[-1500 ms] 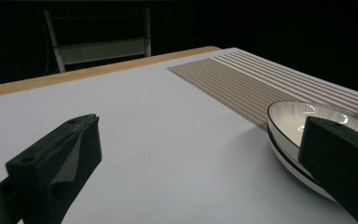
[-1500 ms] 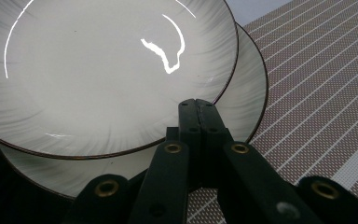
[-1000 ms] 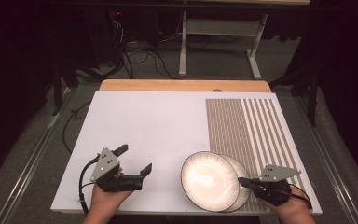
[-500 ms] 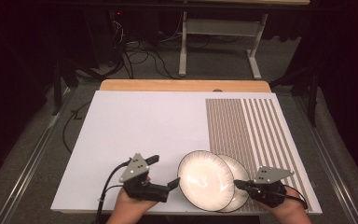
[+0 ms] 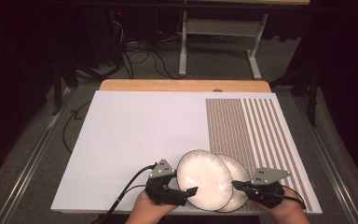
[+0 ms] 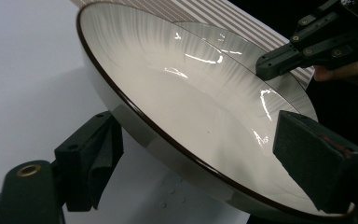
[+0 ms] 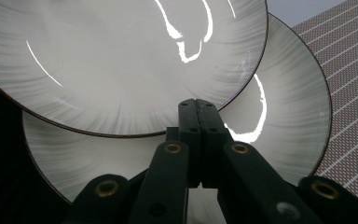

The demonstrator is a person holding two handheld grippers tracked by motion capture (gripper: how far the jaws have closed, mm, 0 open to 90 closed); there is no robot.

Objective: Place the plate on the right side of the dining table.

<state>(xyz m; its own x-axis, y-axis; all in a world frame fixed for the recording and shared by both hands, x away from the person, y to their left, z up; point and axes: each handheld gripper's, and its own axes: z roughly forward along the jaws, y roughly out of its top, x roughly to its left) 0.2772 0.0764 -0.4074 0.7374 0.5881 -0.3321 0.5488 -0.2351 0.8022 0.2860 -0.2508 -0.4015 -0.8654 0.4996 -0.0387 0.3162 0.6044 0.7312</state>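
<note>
Upper plate [image 5: 204, 178], lower centre of high view, overlapping lower plate [image 5: 235, 183]; left gripper [image 6: 205, 158] jaws apart, straddling upper plate's rim; right gripper [image 7: 198, 122] jaws together, over lower plate; risk: unclamped upper plate sliding off.

Two white plates [image 5: 204, 177] [image 5: 237, 173], two hand-held grippers [image 5: 189, 192] [image 5: 237, 185], one striped white board [image 5: 135, 140].

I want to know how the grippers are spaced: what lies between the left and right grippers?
In the high view, two overlapping plates: the upper plate beside the left gripper, the lower plate toward the right gripper.
</note>
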